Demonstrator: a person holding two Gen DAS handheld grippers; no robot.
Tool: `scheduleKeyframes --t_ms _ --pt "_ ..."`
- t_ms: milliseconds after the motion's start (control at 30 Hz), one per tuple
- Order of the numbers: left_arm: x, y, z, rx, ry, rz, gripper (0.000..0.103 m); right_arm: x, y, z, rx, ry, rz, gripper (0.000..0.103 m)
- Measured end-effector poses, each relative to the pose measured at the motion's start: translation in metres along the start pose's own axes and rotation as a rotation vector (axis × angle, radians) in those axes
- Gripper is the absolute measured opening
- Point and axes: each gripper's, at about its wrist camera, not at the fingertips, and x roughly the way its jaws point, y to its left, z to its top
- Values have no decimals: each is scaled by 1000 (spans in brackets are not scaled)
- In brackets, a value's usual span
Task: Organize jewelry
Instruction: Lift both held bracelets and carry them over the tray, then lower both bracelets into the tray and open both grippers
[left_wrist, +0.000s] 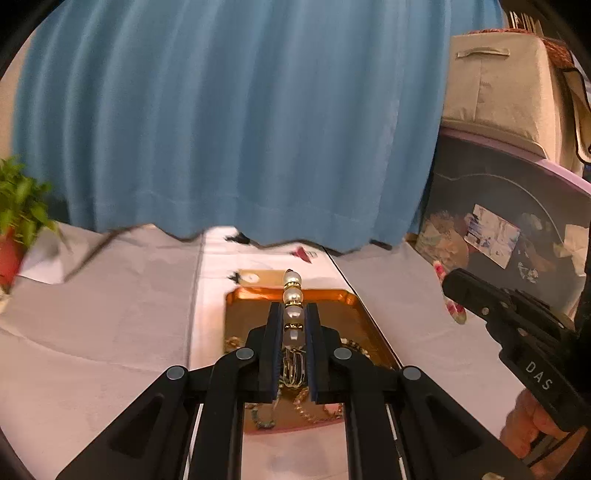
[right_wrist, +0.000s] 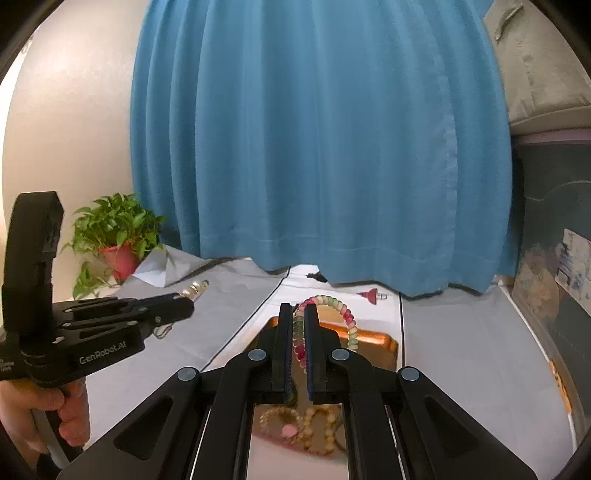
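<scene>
Jewelry split between my two grippers, above orange tray (left_wrist: 236, 306) on table (left_wrist: 110, 314). Writing readable: "DAS" on my right gripper body in left view, "GenRobot.AI" on my left gripper body in right view. My left gripper (left_wrist: 293, 314) nearly closed, pads clamping pearl bracelet (left_wrist: 293, 295), beads sticking out past tips. My right gripper (right_wrist: 298, 325) fully closed on pink-green bead bracelet (right_wrist: 343, 314), loop arching to right of fingers. More gold chains (right_wrist: 306, 424) lie in tray beneath.

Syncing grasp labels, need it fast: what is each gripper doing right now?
Left gripper: closed on the pearl bracelet, above the copper tray.
Right gripper: closed on the pink-and-green beaded bracelet.
</scene>
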Motion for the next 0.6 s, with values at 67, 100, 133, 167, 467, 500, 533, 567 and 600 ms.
scheduleKeyframes --t_ms 67,100,133,167,467,500,533,567,600 --pt "19 7 -3 -16 20 -17 9 14 -4 -3 -13 9 -7 6" --pt "28 10 -5 -18 26 -18 9 22 -7 -5 -11 15 -6 6" --pt "37 12 -7 -17 24 -2 9 28 -9 -8 -6 20 -5 6" --pt "43 14 -9 -15 25 15 9 36 -12 -12 4 33 -2 6" --pt "106 24 -39 1 151 53 9 108 -28 -69 60 225 24 6" --pt "112 29 -42 -23 174 44 9 113 -30 -72 68 238 29 6" --pt "116 33 -45 -35 188 49 9 119 -32 -76 81 253 35 6" --pt "121 34 -48 -32 204 51 9 123 -35 -80 91 265 37 6" --pt "127 34 -52 -25 229 49 9 128 -36 -83 94 283 42 6"
